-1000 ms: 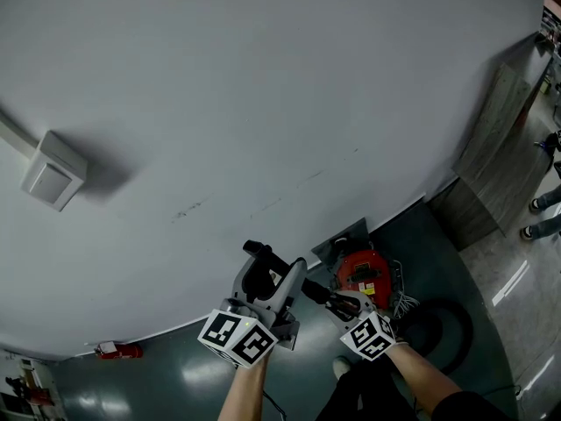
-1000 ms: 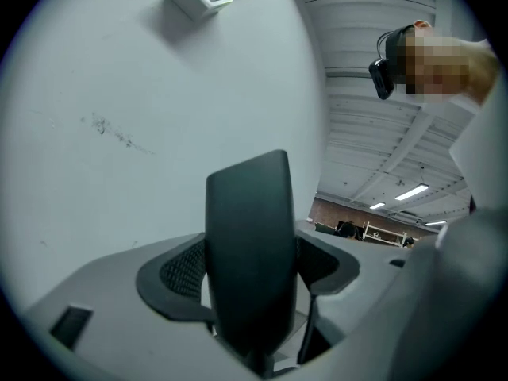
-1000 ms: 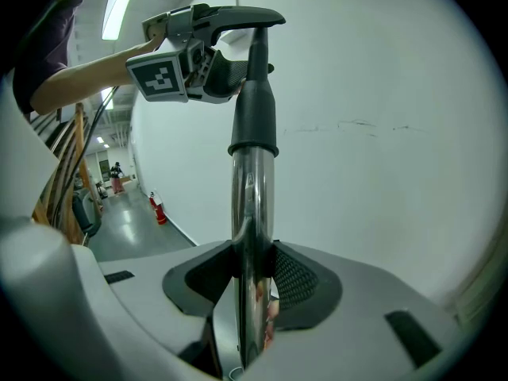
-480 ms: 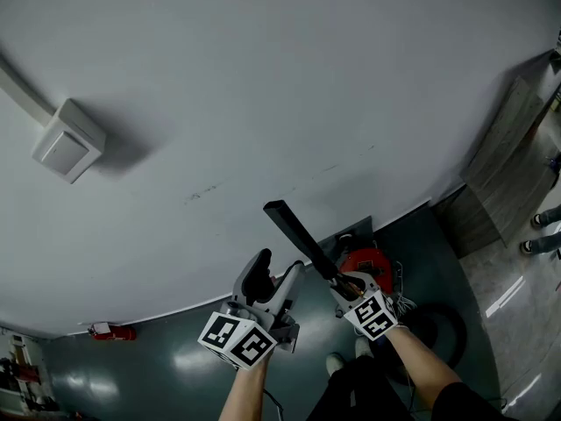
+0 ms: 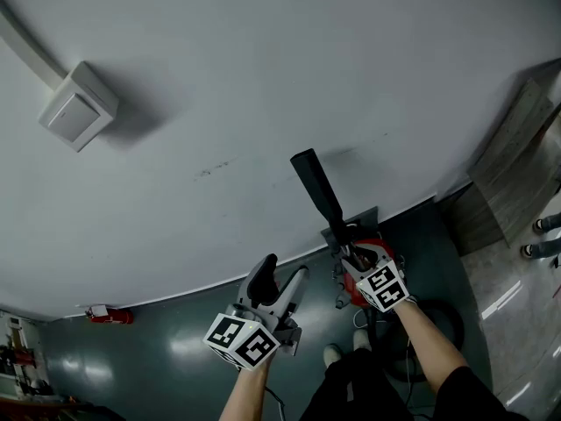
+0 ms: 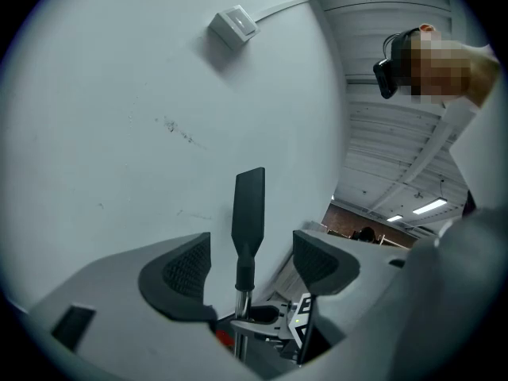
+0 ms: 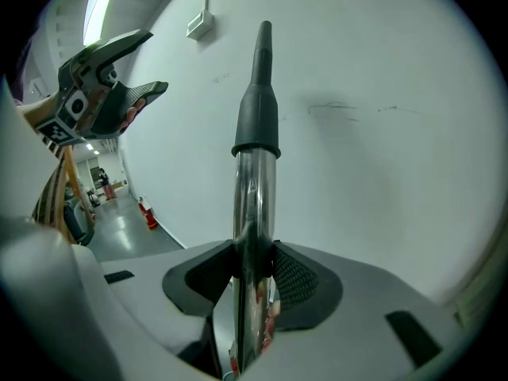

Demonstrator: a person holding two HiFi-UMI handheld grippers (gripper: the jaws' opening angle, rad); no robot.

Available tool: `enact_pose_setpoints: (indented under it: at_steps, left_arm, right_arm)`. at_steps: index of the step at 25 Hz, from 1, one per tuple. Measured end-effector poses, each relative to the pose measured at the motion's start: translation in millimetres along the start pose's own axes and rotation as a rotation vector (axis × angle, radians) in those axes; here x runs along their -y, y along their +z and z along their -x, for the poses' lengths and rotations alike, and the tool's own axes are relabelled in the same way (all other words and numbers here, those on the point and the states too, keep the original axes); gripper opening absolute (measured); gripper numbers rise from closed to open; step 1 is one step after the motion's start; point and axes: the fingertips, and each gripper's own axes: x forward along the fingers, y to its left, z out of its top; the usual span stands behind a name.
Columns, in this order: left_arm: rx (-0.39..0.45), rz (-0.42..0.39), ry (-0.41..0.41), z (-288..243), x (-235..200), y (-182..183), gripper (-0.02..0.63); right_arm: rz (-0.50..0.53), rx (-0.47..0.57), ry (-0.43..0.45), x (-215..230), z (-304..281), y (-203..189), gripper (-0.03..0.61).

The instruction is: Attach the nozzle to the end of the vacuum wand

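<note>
Head view: grey wall fills most of the frame, with a square wall box high on the left. The left gripper is low in the centre, held in the person's hand. Its fingers are spread and nothing is in them. The right gripper is up and to its right, apart from it. From it the black flat nozzle slants up against the wall. The red vacuum body shows just behind the right gripper. A fire extinguisher stands far left on the dark floor.

Left gripper view: both finger pads stand wide apart and grip nothing. Through the gap, farther off, the nozzle stands upright on the chrome wand. The right gripper is clamped on the wand lower down. A person is at upper right.

Right gripper view: the fingers pinch the chrome wand from both sides, pads pressed on the tube. The nozzle's collar sits over the wand's far end, and its tip is narrow and edge-on here. The left gripper hangs at upper left, open, well clear of the nozzle. The wall box is above, and the fire extinguisher is down the corridor.
</note>
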Motion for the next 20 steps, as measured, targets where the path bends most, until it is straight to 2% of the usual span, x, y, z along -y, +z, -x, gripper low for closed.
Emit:
enact_pose_setpoints:
  at_steps: [9, 16, 20]
  left_arm:
    - [-0.006, -0.002, 0.011, 12, 1, -7, 0.325]
    - [-0.011, -0.012, -0.01, 15, 12, -11, 0.325]
    - [-0.009, -0.031, -0.029, 20, 23, -8, 0.324]
  right_arm:
    - [0.026, 0.004, -0.003, -6, 1, 3, 0.156]
    - [0.032, 0.086, -0.027, -13, 31, 37, 0.16]
    - [-0.025, 0.136, -0.028, -22, 57, 59, 0.16]
